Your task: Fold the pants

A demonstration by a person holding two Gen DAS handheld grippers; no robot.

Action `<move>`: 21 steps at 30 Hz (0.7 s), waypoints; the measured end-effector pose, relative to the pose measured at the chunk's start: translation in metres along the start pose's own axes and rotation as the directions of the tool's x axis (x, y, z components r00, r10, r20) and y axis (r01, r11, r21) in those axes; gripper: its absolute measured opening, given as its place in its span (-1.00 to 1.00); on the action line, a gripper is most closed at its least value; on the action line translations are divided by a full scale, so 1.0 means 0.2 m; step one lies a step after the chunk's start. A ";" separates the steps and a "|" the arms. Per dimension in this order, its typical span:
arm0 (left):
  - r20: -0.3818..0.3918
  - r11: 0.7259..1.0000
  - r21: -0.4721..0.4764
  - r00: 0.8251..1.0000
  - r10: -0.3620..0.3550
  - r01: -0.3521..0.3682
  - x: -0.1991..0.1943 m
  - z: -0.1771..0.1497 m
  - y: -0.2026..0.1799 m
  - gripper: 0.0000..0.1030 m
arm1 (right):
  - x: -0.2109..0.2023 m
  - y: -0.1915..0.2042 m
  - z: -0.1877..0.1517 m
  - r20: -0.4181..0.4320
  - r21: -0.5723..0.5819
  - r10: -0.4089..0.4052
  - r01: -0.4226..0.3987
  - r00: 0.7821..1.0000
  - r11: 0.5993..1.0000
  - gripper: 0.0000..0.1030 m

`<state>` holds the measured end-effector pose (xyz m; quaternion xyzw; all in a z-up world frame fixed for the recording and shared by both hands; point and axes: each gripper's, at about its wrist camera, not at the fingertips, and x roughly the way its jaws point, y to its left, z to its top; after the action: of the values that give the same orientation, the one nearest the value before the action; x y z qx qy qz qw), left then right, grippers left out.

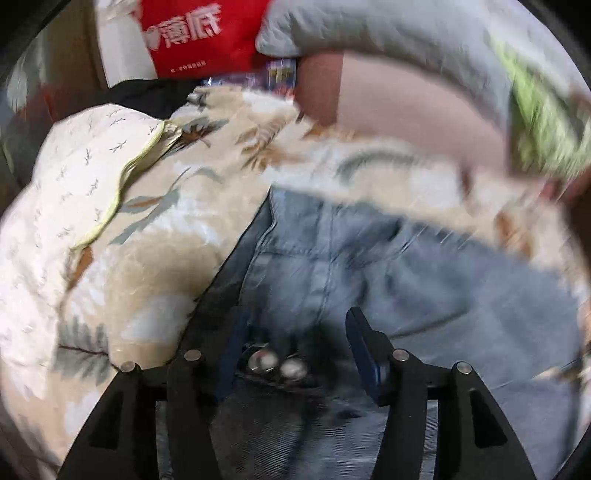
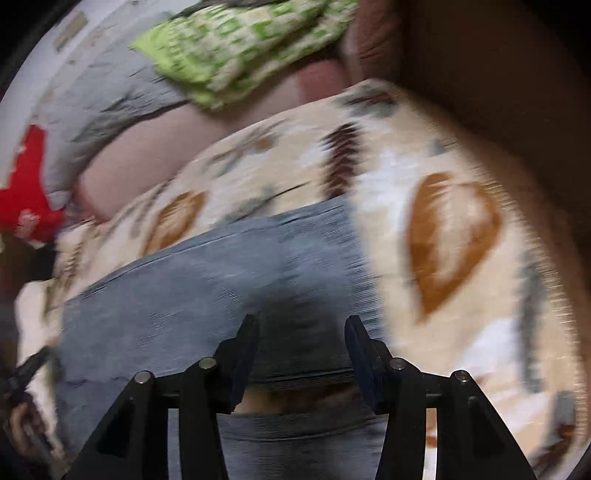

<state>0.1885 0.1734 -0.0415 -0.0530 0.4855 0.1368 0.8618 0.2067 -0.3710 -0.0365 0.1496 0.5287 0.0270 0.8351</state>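
Light blue jeans (image 1: 388, 280) lie on a cream leaf-print blanket (image 1: 147, 236). In the left wrist view my left gripper (image 1: 297, 321) is open just over the waistband, with two metal buttons (image 1: 277, 363) between its fingers. In the right wrist view the jeans (image 2: 207, 291) stretch to the left, and my right gripper (image 2: 301, 325) is open over a folded hem edge of the denim. Both views are blurred by motion.
A white quilt with a yellow-green trim (image 1: 74, 177) lies at the left. A red bag with white lettering (image 1: 199, 37), a grey pillow (image 1: 388, 33) and a green-patterned cloth (image 2: 240, 48) sit at the far side. The blanket (image 2: 454, 240) extends to the right.
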 end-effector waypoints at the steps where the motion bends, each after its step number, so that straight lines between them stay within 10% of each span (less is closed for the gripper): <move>1: -0.076 0.997 0.042 0.995 0.062 -0.059 0.09 -0.02 -0.02 0.17 | 0.07 0.00 -0.02 -0.051 -0.017 -0.062 0.062 0.997 0.998 0.01; 9: 0.040 0.997 -0.048 0.997 -0.062 0.064 -0.06 0.11 0.09 0.36 | -0.01 -0.05 0.16 -0.031 -0.018 -0.100 0.099 0.995 0.995 0.07; 21: -0.004 0.903 -0.311 0.950 -0.314 0.297 0.30 0.50 0.25 0.35 | 0.29 -0.23 0.53 -0.037 0.151 -0.028 0.034 0.999 0.988 0.13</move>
<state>0.2863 0.2546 -0.0375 -0.2650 0.4670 0.0724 0.8405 0.3224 -0.4261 -0.0581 0.2039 0.5460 -0.0236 0.8122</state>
